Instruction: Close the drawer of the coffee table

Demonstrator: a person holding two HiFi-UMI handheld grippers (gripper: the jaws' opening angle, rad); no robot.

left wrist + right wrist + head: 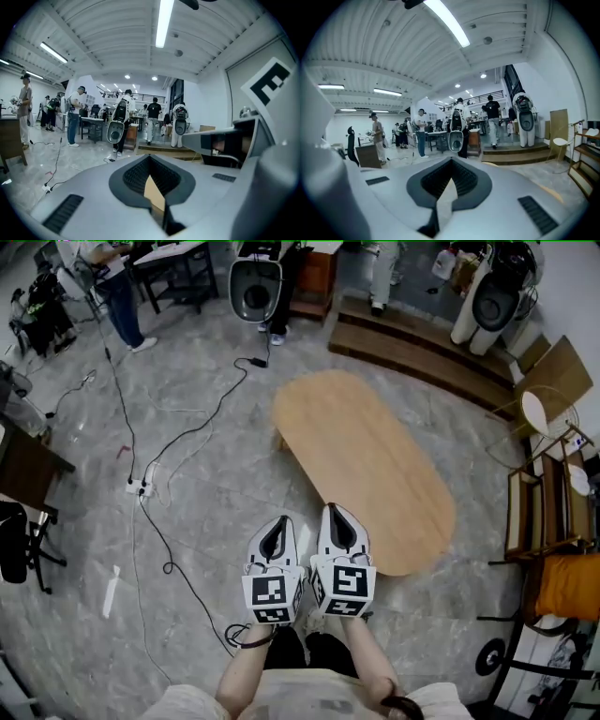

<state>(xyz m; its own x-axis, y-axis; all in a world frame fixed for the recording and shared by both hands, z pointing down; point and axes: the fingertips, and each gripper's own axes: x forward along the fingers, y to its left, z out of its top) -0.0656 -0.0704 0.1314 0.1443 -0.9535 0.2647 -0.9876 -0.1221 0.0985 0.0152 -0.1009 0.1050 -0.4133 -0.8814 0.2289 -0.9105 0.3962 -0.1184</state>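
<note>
The coffee table (366,465) is an oval light-wood top on the grey floor, ahead of me and slightly right. No drawer shows; the top hides its sides. My left gripper (278,524) and right gripper (338,515) are held side by side, raised high above the floor near the table's near-left edge. Both point roughly level across the room, with nothing between their jaws. In the left gripper view the left gripper (150,157) is shut, and the right gripper's marker cube (269,86) shows beside it. The right gripper (452,161) is shut too.
Black cables (178,451) and a power strip (141,487) lie on the floor to the left. A wooden step (412,348) runs behind the table. Chairs (544,507) and an orange cushion (567,585) stand at the right. People and desks fill the far room.
</note>
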